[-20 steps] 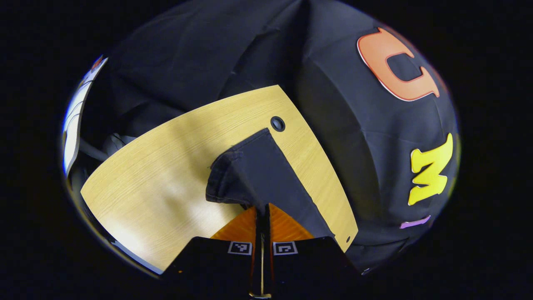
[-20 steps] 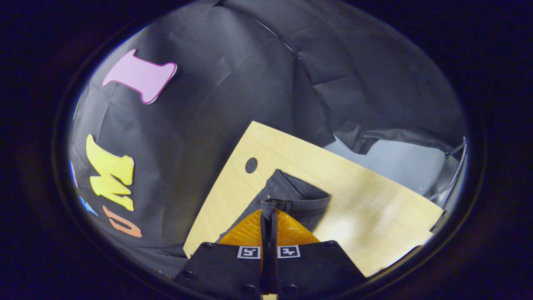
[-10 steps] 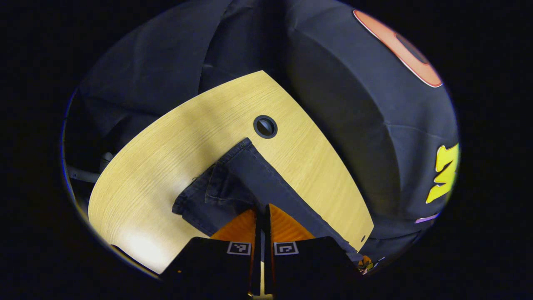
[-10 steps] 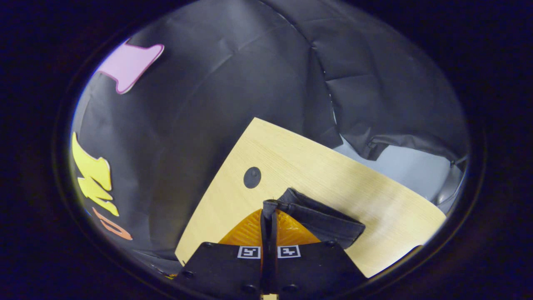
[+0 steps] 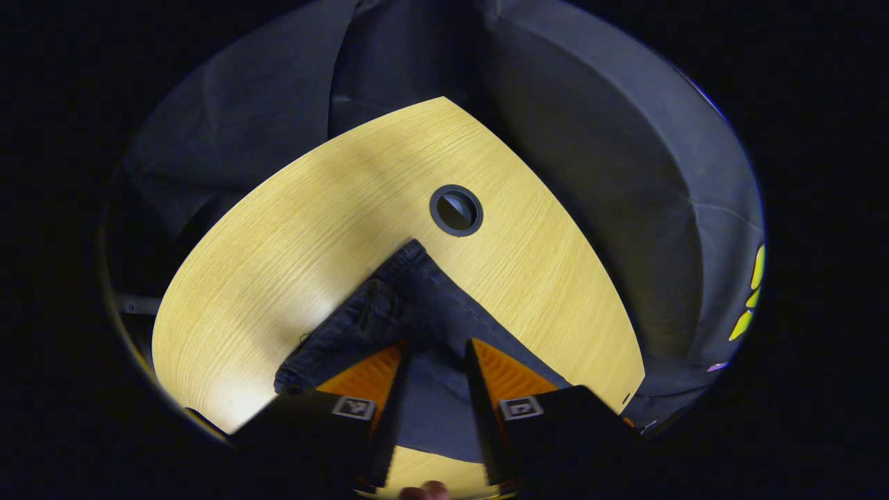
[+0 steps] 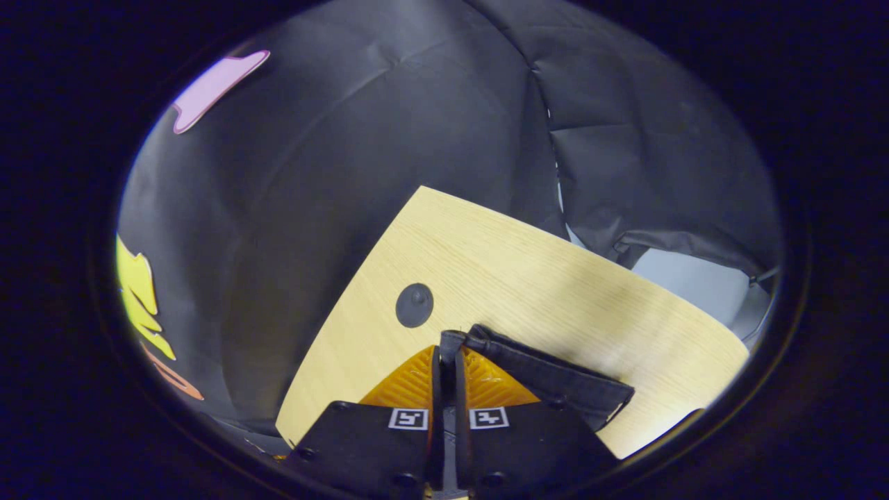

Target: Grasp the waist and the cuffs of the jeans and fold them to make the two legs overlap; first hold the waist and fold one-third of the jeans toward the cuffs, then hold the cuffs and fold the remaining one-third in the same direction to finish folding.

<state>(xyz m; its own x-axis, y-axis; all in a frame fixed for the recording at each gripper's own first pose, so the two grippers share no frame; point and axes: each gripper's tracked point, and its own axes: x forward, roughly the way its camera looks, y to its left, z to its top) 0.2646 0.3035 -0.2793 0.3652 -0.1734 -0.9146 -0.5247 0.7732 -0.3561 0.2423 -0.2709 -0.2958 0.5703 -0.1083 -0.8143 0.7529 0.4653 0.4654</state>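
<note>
On the desk (image 5: 292, 229), left tongs (image 5: 432, 361) released over jeans (image 5: 417, 305), right tongs (image 6: 444, 364) clenched on jeans edge; lopsided pull could skew fold.

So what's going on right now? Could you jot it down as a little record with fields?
surface: wooden table with a round dark cable hole
garment: dark jeans lying on the table
left hand-held gripper: fingers apart, jeans fabric between them, not pinched
right hand-held gripper: fingers closed on an edge of the jeans
backdrop: black cloth wall
</note>
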